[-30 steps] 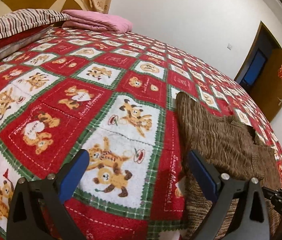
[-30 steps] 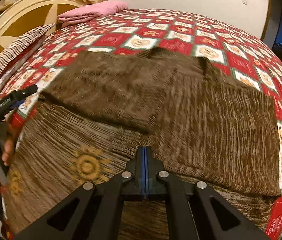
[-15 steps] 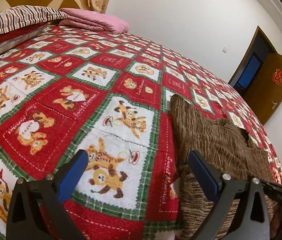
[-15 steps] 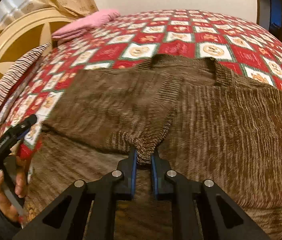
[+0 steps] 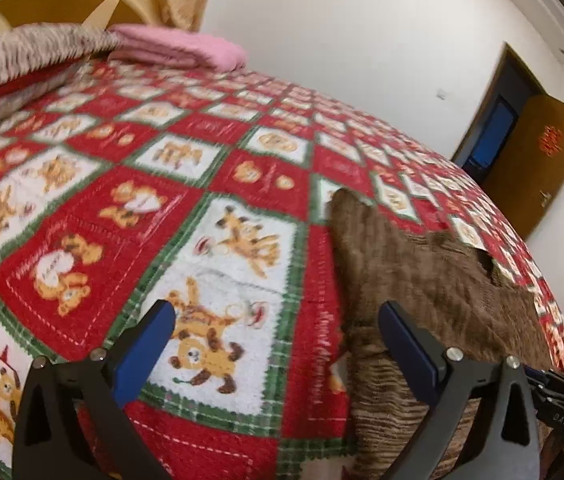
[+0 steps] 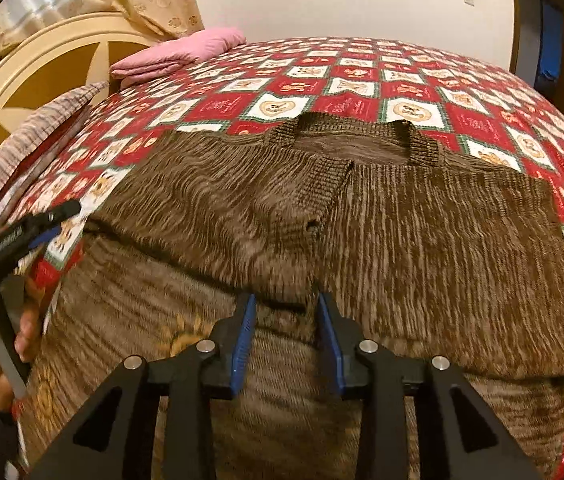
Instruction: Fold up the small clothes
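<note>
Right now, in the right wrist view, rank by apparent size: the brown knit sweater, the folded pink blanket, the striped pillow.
1. Brown knit sweater, by far the largest.
2 and 3. Striped pillow and folded pink blanket look alike in size; the pillow lies nearer the camera, so their order is unsure.

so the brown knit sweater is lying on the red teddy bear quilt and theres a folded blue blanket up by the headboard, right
Nearly. The folded blanket by the headboard is pink, not blue; the right wrist view shows it clearly. The rest holds: the brown knit sweater does lie on the red teddy bear quilt.
</note>
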A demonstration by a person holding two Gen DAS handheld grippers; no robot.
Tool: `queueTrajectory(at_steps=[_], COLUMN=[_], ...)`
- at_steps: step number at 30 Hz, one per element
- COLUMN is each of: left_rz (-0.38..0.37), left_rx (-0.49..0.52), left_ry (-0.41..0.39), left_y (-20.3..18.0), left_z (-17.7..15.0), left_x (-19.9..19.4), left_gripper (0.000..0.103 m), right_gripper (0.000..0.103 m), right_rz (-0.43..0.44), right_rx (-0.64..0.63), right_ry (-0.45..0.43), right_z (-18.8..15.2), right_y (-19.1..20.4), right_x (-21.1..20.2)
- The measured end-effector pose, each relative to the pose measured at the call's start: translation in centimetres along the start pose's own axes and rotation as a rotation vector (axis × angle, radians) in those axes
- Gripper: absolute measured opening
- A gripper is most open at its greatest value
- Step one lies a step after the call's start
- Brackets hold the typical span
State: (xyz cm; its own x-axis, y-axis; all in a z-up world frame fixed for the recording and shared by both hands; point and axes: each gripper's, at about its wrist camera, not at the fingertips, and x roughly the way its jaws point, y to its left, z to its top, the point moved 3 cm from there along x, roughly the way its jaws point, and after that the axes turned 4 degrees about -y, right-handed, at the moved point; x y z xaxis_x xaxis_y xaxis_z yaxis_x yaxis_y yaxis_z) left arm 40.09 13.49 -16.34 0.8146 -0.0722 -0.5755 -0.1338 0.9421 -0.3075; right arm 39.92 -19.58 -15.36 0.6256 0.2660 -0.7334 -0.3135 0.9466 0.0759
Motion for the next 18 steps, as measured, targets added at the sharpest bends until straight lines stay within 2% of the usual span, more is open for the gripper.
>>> queueTrajectory(at_steps=[4, 6, 8, 10, 11, 12, 13, 15, 18], left_rz=[-0.051, -0.084, -0.064, -0.049, -0.028, -0.032, -0.052, -0.062, -0.063], left_rx=[0.175, 0.275, 0.366, 0.418, 0.425, 0.413, 0.391, 0.356, 0.334], left_ry=[-0.002, 0.019, 0.043, 0.085, 0.127, 0.159, 0.182, 0.160, 0.159], left_y=[-3.4, -5.4, -6.9, -7.7, -7.7, -7.4, -7.1, -6.5, -5.7], left_z=[-0.2, -0.6, -1.0, -1.5, -1.7, -1.9, -2.0, -1.7, -2.3], left_x=[-0.6, -0.4, 0.3, 1.2, 2.1, 2.7, 3.0, 2.2, 1.0], left_gripper=[0.103, 0.103, 0.100, 0.091, 0.071, 0.034, 0.029, 0.015, 0.013], right_gripper=[0.035, 0.042, 0.049, 0.052, 0.053, 0.053, 0.054, 0.054, 0.054], right_rz=[0.050, 0.082, 0.105, 0.108, 0.105, 0.104, 0.108, 0.130, 0.173], right_rx=[0.021, 0.045, 0.046, 0.036, 0.030, 0.026, 0.027, 0.048, 0.094], right_ry=[-0.038, -0.052, -0.051, -0.054, -0.055, -0.058, -0.060, -0.067, -0.077], right_z=[-1.8, -1.9, -1.9, -1.9, -2.0, -2.0, -2.0, -2.0, -2.1], right_y=[-0.7, -1.0, -0.8, -0.5, -0.4, -0.3, -0.3, -0.7, -1.5], right_x=[-0.7, -0.9, -0.6, -0.7, -0.7, -0.7, -0.7, -0.7, -0.9])
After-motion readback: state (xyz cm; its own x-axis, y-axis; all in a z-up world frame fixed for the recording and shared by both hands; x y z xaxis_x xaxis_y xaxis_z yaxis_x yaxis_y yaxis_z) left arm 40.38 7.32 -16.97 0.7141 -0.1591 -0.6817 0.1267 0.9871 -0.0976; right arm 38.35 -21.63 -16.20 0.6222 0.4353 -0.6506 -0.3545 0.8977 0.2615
